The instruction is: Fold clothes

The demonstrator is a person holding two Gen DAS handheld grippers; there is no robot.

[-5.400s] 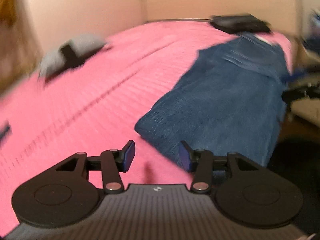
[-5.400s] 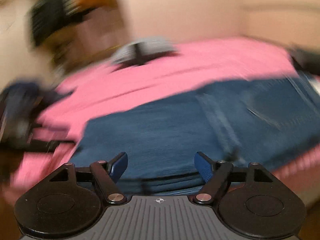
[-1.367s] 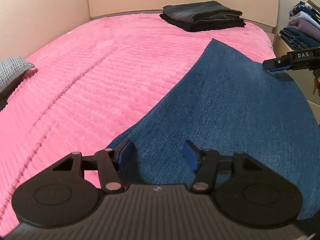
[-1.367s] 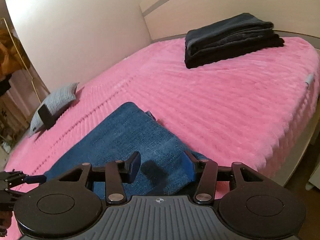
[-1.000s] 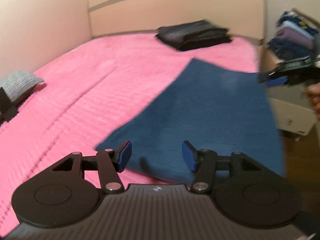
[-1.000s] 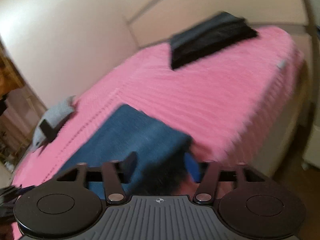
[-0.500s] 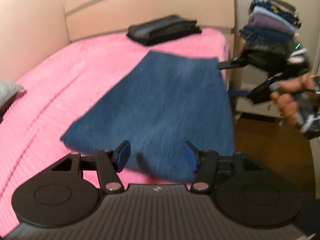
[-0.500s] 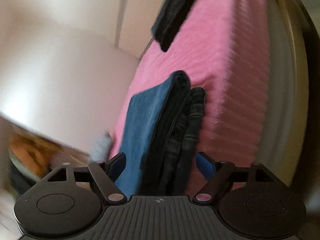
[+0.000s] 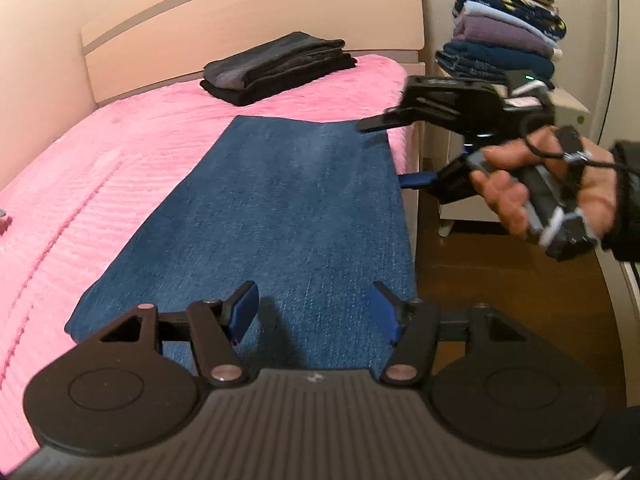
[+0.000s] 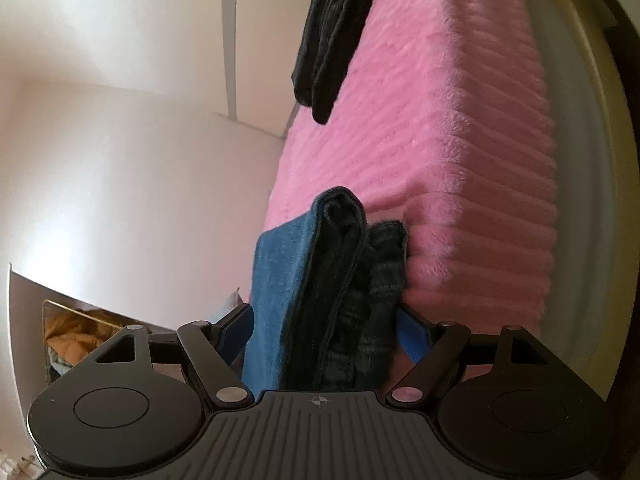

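One folded pair of jeans [image 9: 280, 208] along the pink bed's [image 9: 100, 184] right edge; one dark stack [image 9: 276, 66] far. Two grippers: left gripper [image 9: 314, 312] low over the near end, jaws wide, empty; right gripper [image 10: 326, 332] rolled sideways, jaws apart straddling the far right corner, grip unclear.

My view along the bed [image 9: 100, 168] — jeans [image 9: 280, 208] on its right edge, folded stack [image 9: 276, 68] behind them, nightstand pile [image 9: 508, 52] right of it.
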